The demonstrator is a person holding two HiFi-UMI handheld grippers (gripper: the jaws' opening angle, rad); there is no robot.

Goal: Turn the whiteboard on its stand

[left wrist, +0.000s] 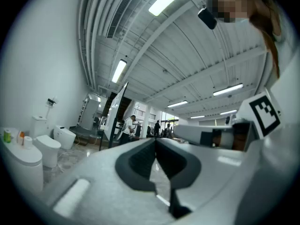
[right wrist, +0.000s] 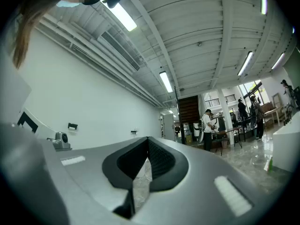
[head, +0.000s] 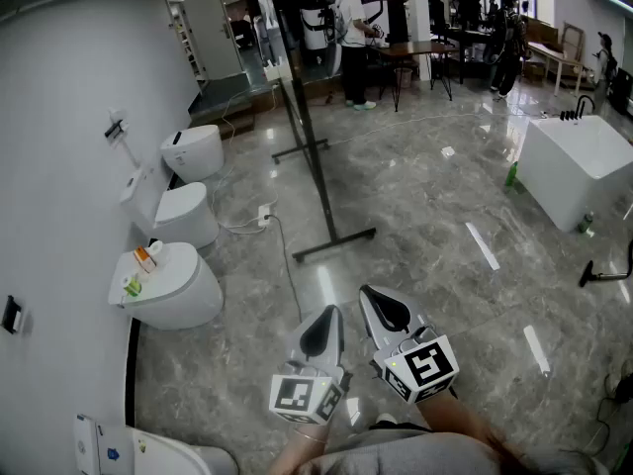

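Note:
The whiteboard (head: pixel 297 77) stands edge-on ahead of me on the grey floor, a tall dark-framed panel on a black stand (head: pixel 334 244) with two long floor feet. In the left gripper view the whiteboard (left wrist: pixel 117 108) shows far off as a tilted white panel. Both grippers are low in the head view, well short of the stand and side by side. My left gripper (head: pixel 332 312) (left wrist: pixel 155 140) is shut with nothing in it. My right gripper (head: pixel 368 292) (right wrist: pixel 148 139) is also shut and holds nothing.
Three white toilets (head: pixel 168 285) line the curved wall on the left. A cable (head: pixel 284 255) trails across the floor from the wall toward the stand. A white bathtub (head: pixel 579 166) sits at the right with a green bottle (head: pixel 511 174) beside it. People (head: pixel 351 38) and tables are at the back.

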